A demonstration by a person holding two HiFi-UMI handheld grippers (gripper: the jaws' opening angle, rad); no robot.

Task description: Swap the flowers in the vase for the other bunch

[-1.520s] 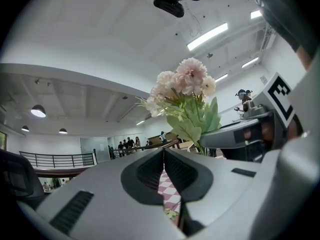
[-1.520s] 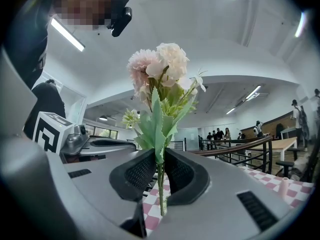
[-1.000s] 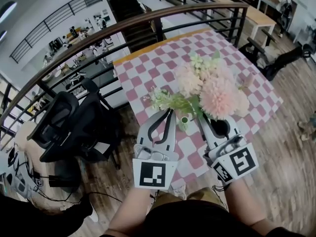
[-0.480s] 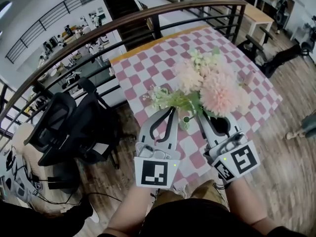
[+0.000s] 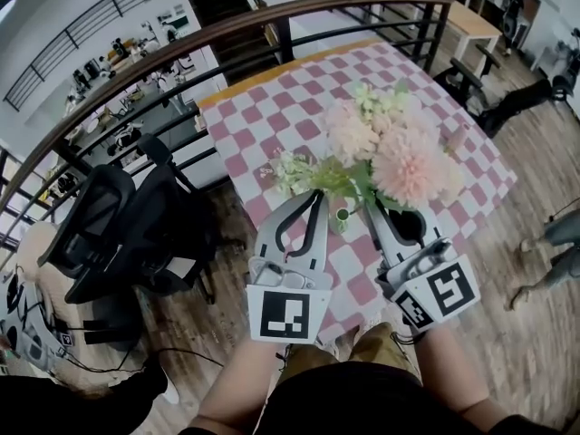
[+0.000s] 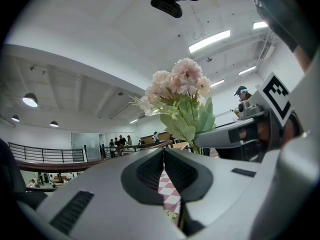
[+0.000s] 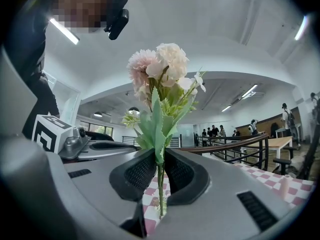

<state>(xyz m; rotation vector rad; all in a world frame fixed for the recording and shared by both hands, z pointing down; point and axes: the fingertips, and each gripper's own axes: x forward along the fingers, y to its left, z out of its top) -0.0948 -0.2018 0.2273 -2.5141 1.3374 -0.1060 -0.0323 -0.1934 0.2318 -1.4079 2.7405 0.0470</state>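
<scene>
Looks down on a big table [image 5: 272,116] with a pink and white checked cloth [image 5: 313,89] over it. Past the far edge, a dark railing [image 5: 227,34] with a brown top bar. To the left of the table, on the wood floor [image 5: 507,333], a black office chair [image 5: 100,234].

Holds a bunch of pink flowers [image 5: 399,161] up over the near part of the table, clear of the cloth. Big fluffy pink heads on top, small white sprigs and green leaves lower down. Leans a little to the right in the head view and stands about upright in the right gripper view.

Grips the bunch with the right gripper [image 5: 367,205]. Fingers [image 7: 142,171] squeezed tight onto the thin green stem [image 7: 160,194], one finger on each side. Just above them, a long green leaf [image 7: 157,129] with a jagged edge. Below them, the rest of the stem, hanging over the pink and white squares.

Holds the left gripper [image 5: 314,198] just beside the right one, on its left, with the tip near the lowest leaves of the bunch. Fingers [image 6: 145,171] pressed flat together with nothing caught between them. Through the small gap lower down, only a strip of the checked cloth.

On the back end of the left gripper, a black and white left marker cube [image 5: 285,314]. On the back end of the right gripper, a tilted right marker cube [image 5: 441,294]. Behind both cubes, two bare forearms [image 5: 245,383] at the bottom of the head view.
</scene>
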